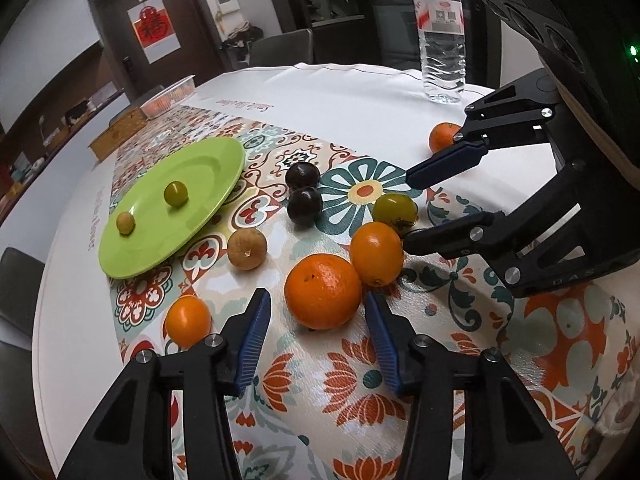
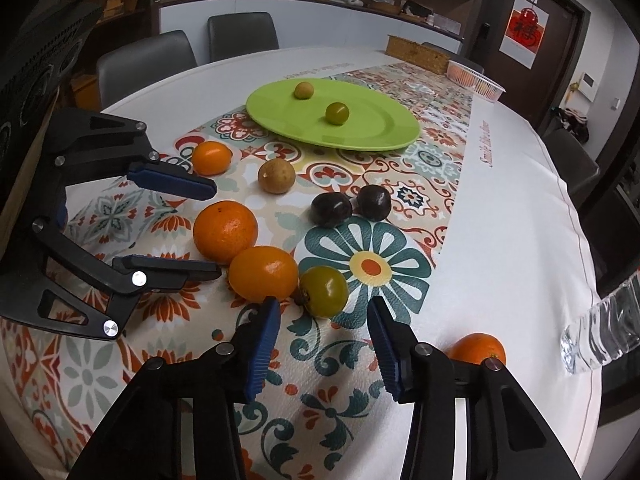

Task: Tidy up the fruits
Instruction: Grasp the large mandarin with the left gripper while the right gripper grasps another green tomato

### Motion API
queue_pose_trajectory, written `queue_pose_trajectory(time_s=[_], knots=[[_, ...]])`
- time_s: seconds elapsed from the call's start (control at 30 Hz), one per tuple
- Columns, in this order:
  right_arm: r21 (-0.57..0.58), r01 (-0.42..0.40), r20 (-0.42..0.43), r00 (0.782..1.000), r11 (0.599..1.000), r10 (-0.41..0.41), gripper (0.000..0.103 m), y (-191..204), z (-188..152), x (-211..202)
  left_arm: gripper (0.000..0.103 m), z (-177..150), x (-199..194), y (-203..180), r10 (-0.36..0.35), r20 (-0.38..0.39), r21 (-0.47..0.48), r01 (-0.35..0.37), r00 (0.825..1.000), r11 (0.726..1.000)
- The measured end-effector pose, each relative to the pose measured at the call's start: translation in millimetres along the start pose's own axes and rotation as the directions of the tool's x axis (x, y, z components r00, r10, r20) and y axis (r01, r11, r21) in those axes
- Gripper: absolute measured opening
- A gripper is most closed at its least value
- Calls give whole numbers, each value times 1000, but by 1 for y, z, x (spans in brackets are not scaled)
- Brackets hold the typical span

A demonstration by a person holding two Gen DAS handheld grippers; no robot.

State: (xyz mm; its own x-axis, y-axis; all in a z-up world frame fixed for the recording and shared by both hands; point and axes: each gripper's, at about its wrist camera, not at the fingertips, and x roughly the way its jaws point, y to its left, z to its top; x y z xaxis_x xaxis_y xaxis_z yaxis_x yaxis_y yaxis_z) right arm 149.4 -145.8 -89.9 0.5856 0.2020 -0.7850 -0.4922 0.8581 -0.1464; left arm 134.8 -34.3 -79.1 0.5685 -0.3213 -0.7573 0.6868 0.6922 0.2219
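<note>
My left gripper [image 1: 316,300] stands open, its blue fingertips either side of the large orange [image 1: 322,290] without pressing it; the right wrist view shows this gripper [image 2: 216,230] at that orange [image 2: 225,232]. My right gripper [image 2: 322,302] is open around a green round fruit [image 2: 324,291], with gaps on both sides. A smaller orange [image 2: 264,274] touches both fruits. The green plate [image 2: 360,132] farther back holds two small yellow-green fruits [image 2: 337,113]. Two dark plums [image 2: 352,205], a brown fruit [image 2: 277,176] and another small orange [image 2: 212,157] lie between.
A water bottle [image 1: 442,32] stands at the far edge of the table, with one more orange [image 1: 444,136] near it. A clear plastic container [image 1: 170,96] and a wooden box [image 1: 116,136] sit beyond the plate. Grey chairs [image 2: 148,64] ring the table.
</note>
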Motion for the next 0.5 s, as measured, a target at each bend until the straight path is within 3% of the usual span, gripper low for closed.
queue_pose_trajectory(time_s=[0.43,0.5], knots=[[15,-23,-11,1000,1000,23,36,-5,2,11,40,4,7,2,-14,-2,-19,14,1000,1000],[22,-35,-9,999,999,35,29,-6,3,13,40,3,7,1,-9,-3,-34,9,1000,999]])
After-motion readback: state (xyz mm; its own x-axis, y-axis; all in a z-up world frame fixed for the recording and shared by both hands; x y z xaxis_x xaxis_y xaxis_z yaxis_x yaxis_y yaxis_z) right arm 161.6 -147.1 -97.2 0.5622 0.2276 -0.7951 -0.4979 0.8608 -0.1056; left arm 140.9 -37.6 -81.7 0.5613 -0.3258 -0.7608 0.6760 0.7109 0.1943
